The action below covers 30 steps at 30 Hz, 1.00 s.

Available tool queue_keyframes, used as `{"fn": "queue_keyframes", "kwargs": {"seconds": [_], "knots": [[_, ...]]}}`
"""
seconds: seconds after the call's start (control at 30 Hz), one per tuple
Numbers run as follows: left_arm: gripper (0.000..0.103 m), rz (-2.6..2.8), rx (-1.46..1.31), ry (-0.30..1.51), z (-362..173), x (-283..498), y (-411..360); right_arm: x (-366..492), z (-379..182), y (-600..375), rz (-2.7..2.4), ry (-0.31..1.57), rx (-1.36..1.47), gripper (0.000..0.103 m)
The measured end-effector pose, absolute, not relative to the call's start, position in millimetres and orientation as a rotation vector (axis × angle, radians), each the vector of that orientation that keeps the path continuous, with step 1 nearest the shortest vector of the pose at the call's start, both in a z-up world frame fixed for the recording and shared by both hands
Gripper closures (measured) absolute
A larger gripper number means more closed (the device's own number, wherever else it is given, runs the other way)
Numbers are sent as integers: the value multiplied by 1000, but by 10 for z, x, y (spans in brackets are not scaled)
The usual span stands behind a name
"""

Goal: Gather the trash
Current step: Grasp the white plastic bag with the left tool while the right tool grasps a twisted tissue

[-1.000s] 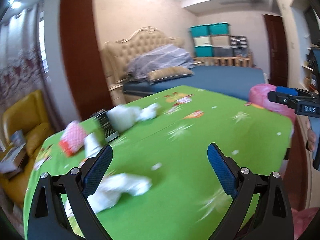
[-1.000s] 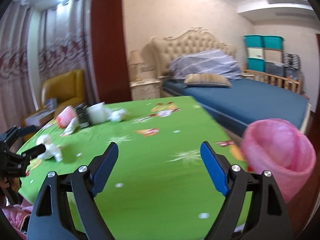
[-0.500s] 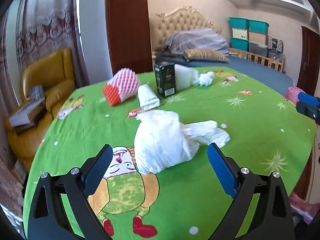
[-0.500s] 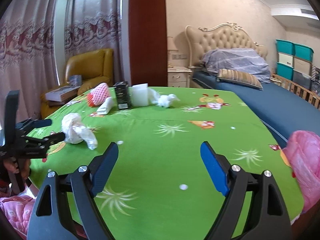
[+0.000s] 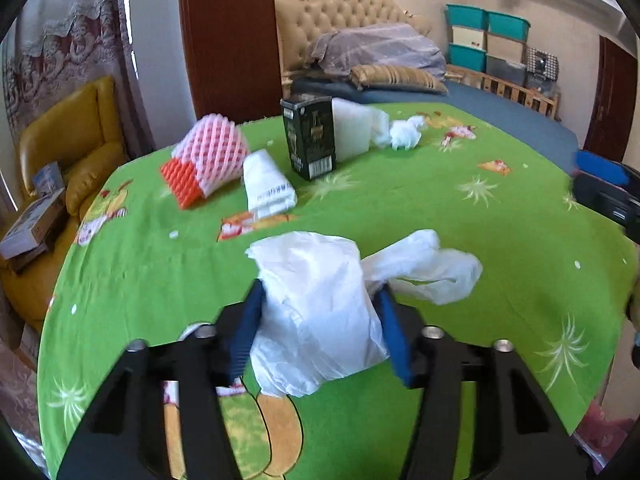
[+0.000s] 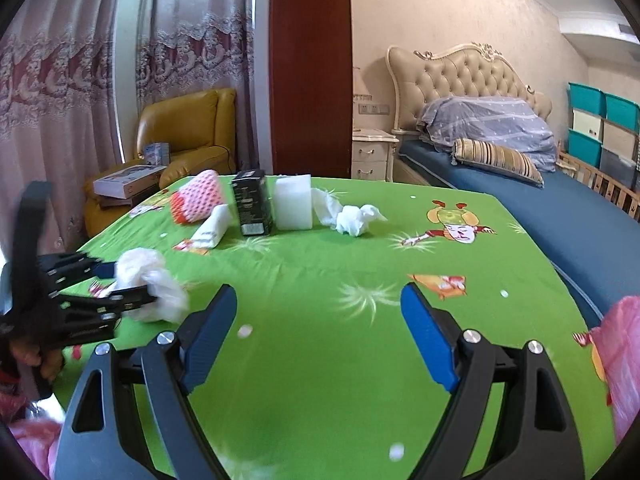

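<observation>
A crumpled white plastic bag (image 5: 316, 264) lies on the green tablecloth (image 5: 440, 216). My left gripper (image 5: 320, 300) has its jaws closing, and both blue pads press into the bag's sides. From the right wrist view the bag (image 6: 148, 280) sits in the left gripper (image 6: 120, 284) at the table's left edge. My right gripper (image 6: 318, 296) hangs open over bare cloth with nothing between its fingers. Further back lie a pink foam net (image 5: 208, 156), a white packet (image 5: 266, 184), a dark carton (image 5: 310, 140), a white block (image 5: 350, 128) and a tissue wad (image 5: 404, 132).
A pink bag (image 6: 624, 360) hangs at the table's right edge. Behind the table are a bed (image 6: 500, 184), a yellow armchair (image 6: 188, 128) with boxes, and a nightstand (image 6: 372, 152). A hand (image 6: 36, 356) holds the left gripper's handle.
The left gripper came forward around the white bag and its jaws narrowed onto it. The right gripper swung left across the table, staying open.
</observation>
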State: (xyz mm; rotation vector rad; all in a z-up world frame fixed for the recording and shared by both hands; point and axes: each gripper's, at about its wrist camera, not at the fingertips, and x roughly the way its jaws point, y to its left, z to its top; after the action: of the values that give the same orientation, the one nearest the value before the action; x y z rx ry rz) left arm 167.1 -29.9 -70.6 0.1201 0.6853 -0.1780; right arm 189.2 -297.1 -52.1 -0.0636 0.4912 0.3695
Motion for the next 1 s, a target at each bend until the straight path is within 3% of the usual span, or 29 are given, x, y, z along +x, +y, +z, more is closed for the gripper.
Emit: {"fn": "queue_keyframes", "kwargs": {"seconds": [0.13, 0.53, 0.67, 0.87, 0.97, 1.0], "knots": [[64, -147, 155, 590, -553, 1677, -297, 2418, -611, -2914, 342, 540, -33, 22], [64, -64, 52, 531, -522, 1975, -66, 3778, -839, -2522, 282, 678, -54, 23], [64, -42, 4, 501, -499, 1926, 31, 4085, -922, -2460, 250, 736, -58, 29], [64, -42, 33, 478, -487, 1876, -26, 4277, -981, -2489, 226, 772, -18, 31], [64, -45, 35, 484, -489, 1889, -31, 4309, -1046, -2433, 226, 810, -35, 38], [64, -45, 31, 494, -497, 1905, -21, 4325, -1065, -2421, 228, 822, -38, 47]]}}
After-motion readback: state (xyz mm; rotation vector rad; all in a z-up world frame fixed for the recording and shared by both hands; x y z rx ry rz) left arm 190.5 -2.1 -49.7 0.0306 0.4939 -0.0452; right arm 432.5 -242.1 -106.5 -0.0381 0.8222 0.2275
